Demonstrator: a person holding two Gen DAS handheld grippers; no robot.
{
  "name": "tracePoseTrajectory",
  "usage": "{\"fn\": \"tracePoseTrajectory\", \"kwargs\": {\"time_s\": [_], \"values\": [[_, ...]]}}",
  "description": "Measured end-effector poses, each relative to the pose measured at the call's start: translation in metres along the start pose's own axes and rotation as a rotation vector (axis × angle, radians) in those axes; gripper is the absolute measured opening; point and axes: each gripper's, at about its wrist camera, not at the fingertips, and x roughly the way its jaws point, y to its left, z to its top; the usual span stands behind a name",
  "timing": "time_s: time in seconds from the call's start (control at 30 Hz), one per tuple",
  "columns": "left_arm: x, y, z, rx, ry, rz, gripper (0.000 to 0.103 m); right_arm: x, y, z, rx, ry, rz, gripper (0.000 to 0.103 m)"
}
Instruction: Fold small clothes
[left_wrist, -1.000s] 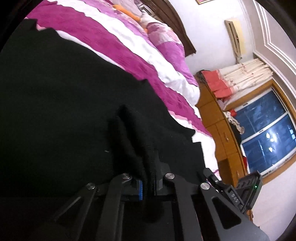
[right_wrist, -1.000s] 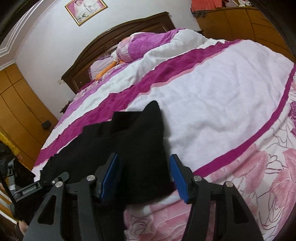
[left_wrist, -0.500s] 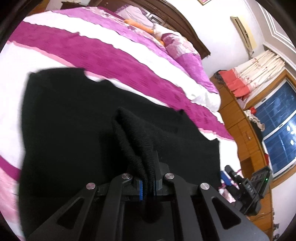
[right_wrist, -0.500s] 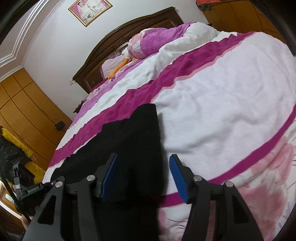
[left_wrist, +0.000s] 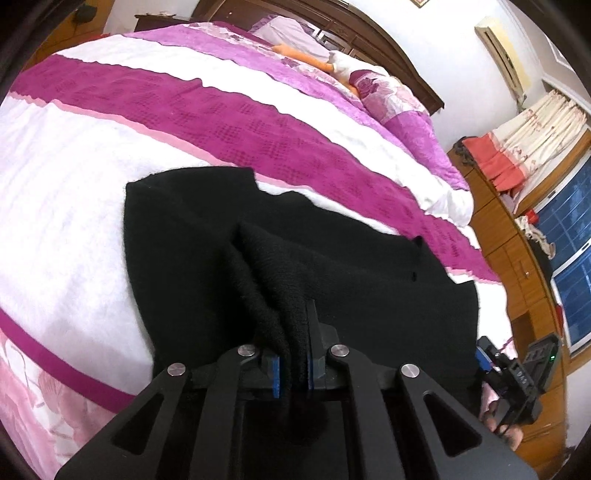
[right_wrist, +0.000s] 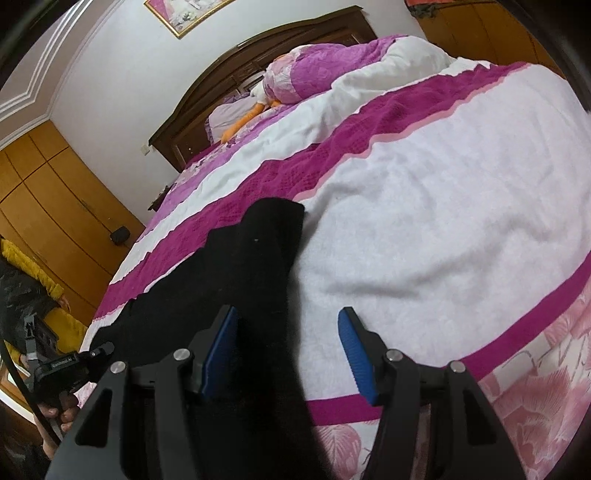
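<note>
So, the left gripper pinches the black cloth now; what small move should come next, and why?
Probably close the right gripper on the black garment edge under it: its jaws stand open with nothing gripped, while the left gripper already pinches a bunched fold.

The black knitted garment (left_wrist: 369, 280) lies spread on the white, magenta-striped bedspread (left_wrist: 66, 206), one edge lifted into a bunched, upright ridge. In the right wrist view its corner (right_wrist: 277, 221) touches the magenta stripe.
</note>
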Motion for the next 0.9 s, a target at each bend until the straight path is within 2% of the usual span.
{"fn": "tracePoseTrajectory", "kwargs": {"time_s": [0.13,0.2,0.27,0.33,0.4,0.43,0.53,0.73,0.9], "values": [[0.005,0.009,-0.003,-0.030,0.022,0.010,0.007,0.006,0.004,-0.002,-0.034,0.021,-0.052,0.058],[0.003,0.012,-0.005,-0.040,0.016,0.012,0.010,0.010,0.010,-0.004,-0.085,0.041,-0.115,0.051],[-0.001,0.014,-0.006,-0.024,-0.003,0.016,0.011,0.015,0.012,-0.004,-0.099,0.063,-0.174,0.048],[-0.009,0.014,-0.009,0.026,-0.050,0.075,0.011,0.018,0.017,-0.005,-0.122,0.072,-0.217,0.048],[-0.017,0.014,-0.012,0.095,-0.092,0.173,0.011,0.019,0.024,-0.008,-0.166,0.078,-0.266,0.049],[-0.019,0.016,-0.013,0.110,-0.096,0.183,0.011,0.020,0.029,-0.009,-0.192,0.078,-0.292,0.049],[-0.024,0.028,-0.009,0.030,-0.073,0.124,0.011,0.017,0.033,-0.010,-0.215,0.072,-0.316,0.051],[-0.055,0.034,-0.011,-0.037,-0.142,0.016,0.011,0.007,0.025,-0.010,-0.153,0.067,-0.262,0.051],[-0.066,0.048,-0.032,-0.038,-0.050,0.025,0.011,0.003,0.025,-0.013,-0.185,0.095,-0.243,0.053]]}}
